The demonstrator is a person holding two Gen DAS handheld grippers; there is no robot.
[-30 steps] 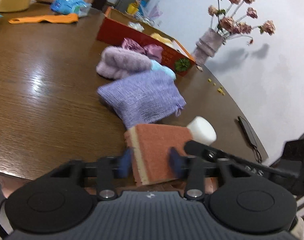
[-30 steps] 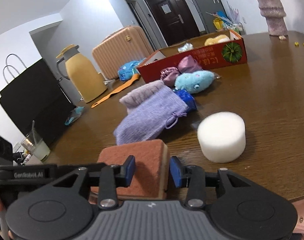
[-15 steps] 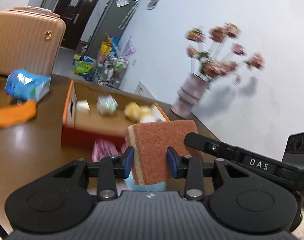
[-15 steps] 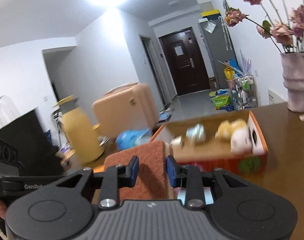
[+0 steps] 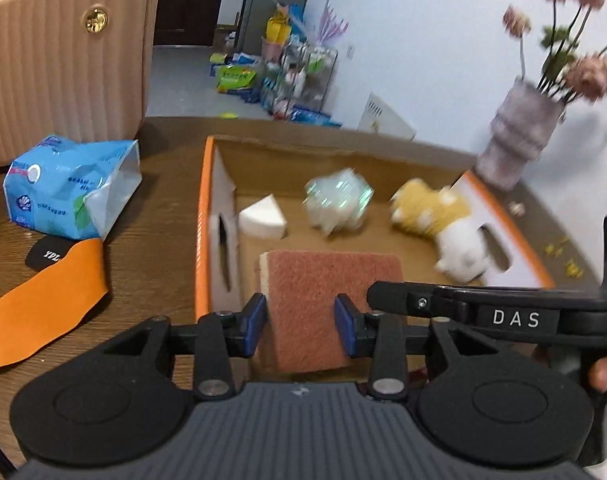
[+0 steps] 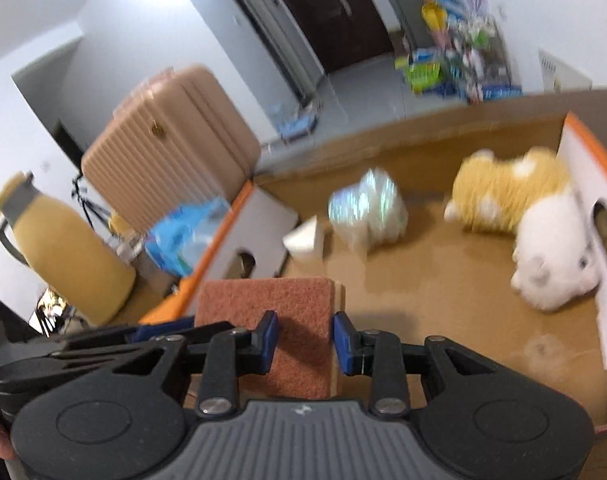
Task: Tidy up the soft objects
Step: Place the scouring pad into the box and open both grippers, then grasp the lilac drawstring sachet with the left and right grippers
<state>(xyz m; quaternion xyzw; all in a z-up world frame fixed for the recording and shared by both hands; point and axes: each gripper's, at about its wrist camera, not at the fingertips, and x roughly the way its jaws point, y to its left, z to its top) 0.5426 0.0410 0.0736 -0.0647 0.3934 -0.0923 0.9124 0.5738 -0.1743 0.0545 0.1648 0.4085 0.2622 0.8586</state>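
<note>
Both grippers hold one rust-brown sponge with a yellow underside, also in the right wrist view. My left gripper is shut on it; my right gripper is shut on it from the other side. The sponge hangs over the near left part of an orange-rimmed cardboard box, whose right wall shows in the right wrist view. Inside lie a white wedge sponge, a shiny crumpled wrapper ball, a yellow plush and a white plush.
A blue tissue pack and an orange strip lie on the brown table left of the box. A vase of dried roses stands at the right. A tan suitcase and a yellow jug stand beyond the table.
Both grippers lifted the sponge off the table and carried it forward over the box. The view has tilted down into the box.
</note>
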